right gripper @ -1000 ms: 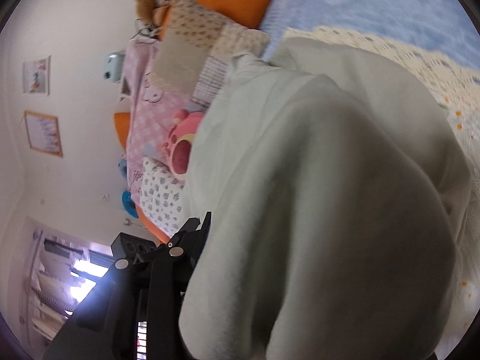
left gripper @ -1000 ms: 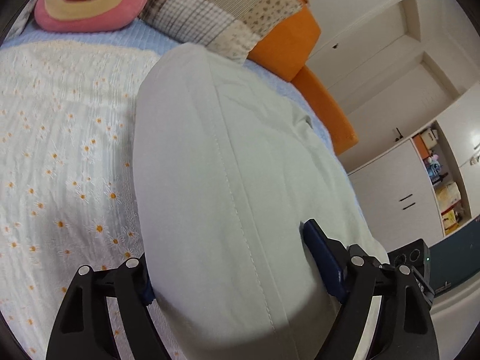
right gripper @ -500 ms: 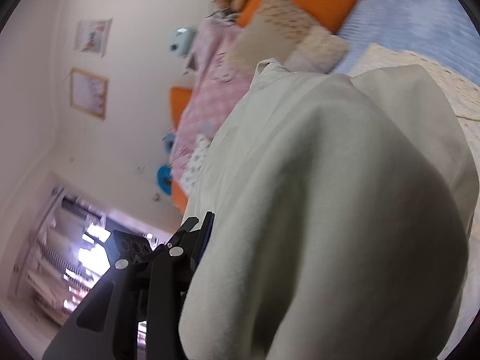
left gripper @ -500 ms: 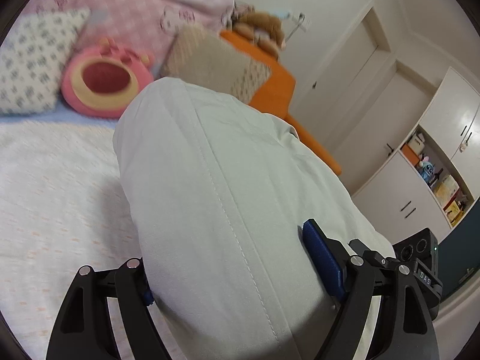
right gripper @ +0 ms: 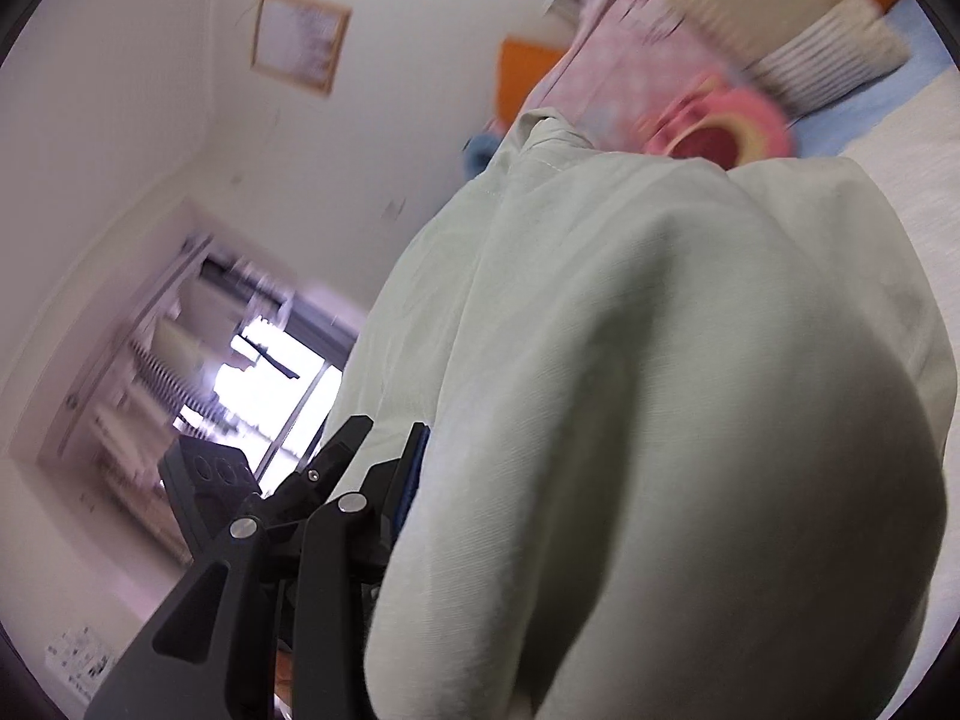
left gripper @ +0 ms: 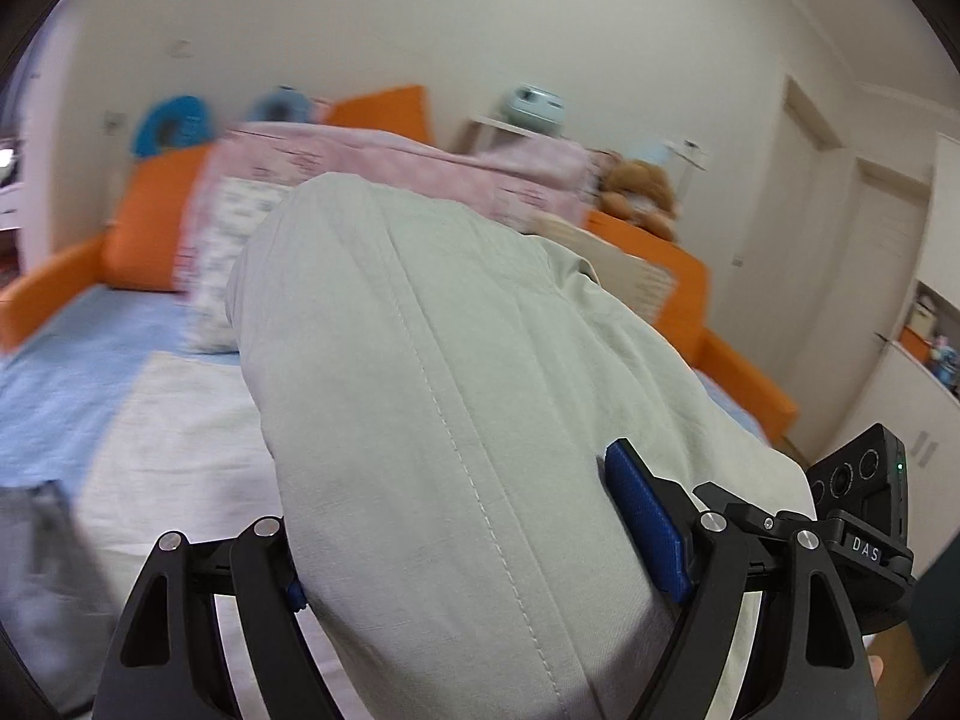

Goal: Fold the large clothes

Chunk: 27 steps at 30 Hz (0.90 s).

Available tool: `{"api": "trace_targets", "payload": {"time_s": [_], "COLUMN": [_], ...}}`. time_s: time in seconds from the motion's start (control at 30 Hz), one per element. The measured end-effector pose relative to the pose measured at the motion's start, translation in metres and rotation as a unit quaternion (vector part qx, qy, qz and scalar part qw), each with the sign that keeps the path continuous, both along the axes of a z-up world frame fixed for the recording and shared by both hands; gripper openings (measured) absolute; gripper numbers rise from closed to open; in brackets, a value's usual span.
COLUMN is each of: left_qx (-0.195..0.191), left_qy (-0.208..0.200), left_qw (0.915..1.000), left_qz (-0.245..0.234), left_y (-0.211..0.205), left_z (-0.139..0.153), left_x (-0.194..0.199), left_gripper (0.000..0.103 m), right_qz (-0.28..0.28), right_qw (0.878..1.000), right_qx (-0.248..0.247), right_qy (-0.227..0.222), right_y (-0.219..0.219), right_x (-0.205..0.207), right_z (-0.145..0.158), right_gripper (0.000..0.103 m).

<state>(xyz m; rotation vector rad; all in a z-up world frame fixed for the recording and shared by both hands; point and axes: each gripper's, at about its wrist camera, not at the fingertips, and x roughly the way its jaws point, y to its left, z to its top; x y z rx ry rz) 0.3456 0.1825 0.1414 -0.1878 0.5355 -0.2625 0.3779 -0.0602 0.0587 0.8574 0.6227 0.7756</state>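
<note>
The left gripper (left gripper: pixel 480 546) has its fingers (left gripper: pixel 651 531) spread wide around a thick fold of the pale green garment (left gripper: pixel 456 372), both pads pressing into the cloth, which bulges up above the bed (left gripper: pixel 150 420). Behind it lie a pink blanket (left gripper: pixel 384 162) and orange cushions (left gripper: pixel 144 222). The right gripper (right gripper: pixel 420 480) shows one narrow-set finger against the same garment (right gripper: pixel 690 390), draped over it and hiding the other finger; it appears clamped on the fabric.
</note>
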Motion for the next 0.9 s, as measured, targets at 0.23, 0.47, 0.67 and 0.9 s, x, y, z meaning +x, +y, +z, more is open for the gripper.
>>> {"api": "trace_targets", "payload": {"time_s": [0.23,0.47,0.67,0.9], "left_qx": [0.029,0.042,0.048,0.06], "left_qy": [-0.001,0.018,0.038,0.052], "left_qw": [0.9948,0.9834,0.9739,0.9697], "left_qz": [0.097,0.175,0.219,0.231], "left_y": [0.145,0.274,0.359,0.416], "left_z": [0.008,0.001,-0.009,-0.045], "left_x": [-0.047,-0.081,-0.101,-0.101], "left_gripper": [0.082,0.082,0.082,0.083], "right_qz": [0.103,0.18,0.221,0.237], "right_qw": [0.995,0.983,0.974,0.969], "right_qx": [0.004,0.022,0.029,0.018], "right_qy": [0.002,0.025,0.049,0.061], "right_y": [0.151,0.299,0.386,0.437], "right_x": [0.019,0.017,0.017,0.019], "right_z": [-0.004,-0.02,-0.036,-0.069], "right_gripper": [0.033,0.033,0.033,0.033]}}
